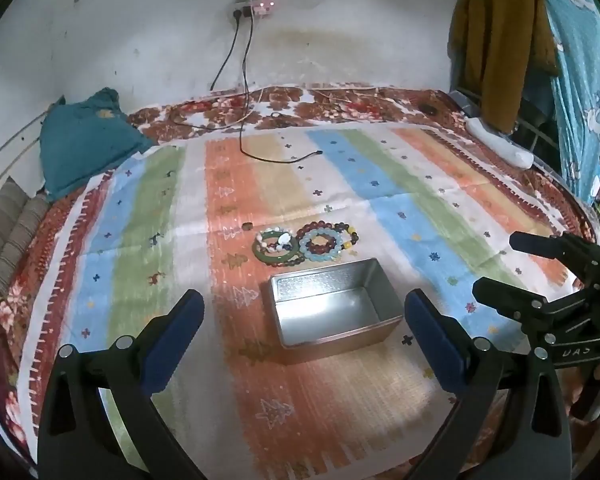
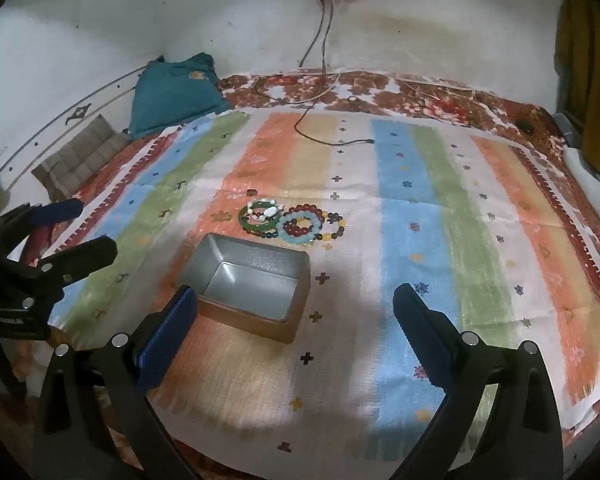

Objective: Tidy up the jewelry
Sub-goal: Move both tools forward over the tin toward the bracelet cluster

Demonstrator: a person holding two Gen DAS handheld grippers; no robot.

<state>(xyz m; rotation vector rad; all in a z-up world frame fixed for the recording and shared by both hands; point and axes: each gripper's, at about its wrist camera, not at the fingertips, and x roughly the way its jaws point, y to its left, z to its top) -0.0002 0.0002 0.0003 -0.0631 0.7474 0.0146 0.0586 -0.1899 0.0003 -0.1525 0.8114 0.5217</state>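
Right now both tongs stand wide apart and hold nothing: the left tongs [image 1: 304,336] hover over the near side of the tin [image 1: 332,312], the right tongs [image 2: 296,332] just to its right, each well above the cloth [image 2: 420,240]. The tin is an open metal box, bare inside, light and stiff by the look of it, likely to skid on the cloth if nudged. Just beyond its far wall lie the bracelets [image 1: 306,242], a small heap of bead strands and a green bangle [image 1: 274,252], some overlapping, none in the tin yet. The beaded ones should be light, loose and rollable, and apt to drag a neighbour along; pinching across a strand at the outer edge of the heap seems safest. The bangle looks hard, smooth and possibly brittle, so take it across the rim and set it down gently. Room is generous: the striped cloth lies open on both sides over the bed [image 1: 340,104], with a cable [image 1: 276,156] and pillow [image 1: 84,140] well apart toward the wall.
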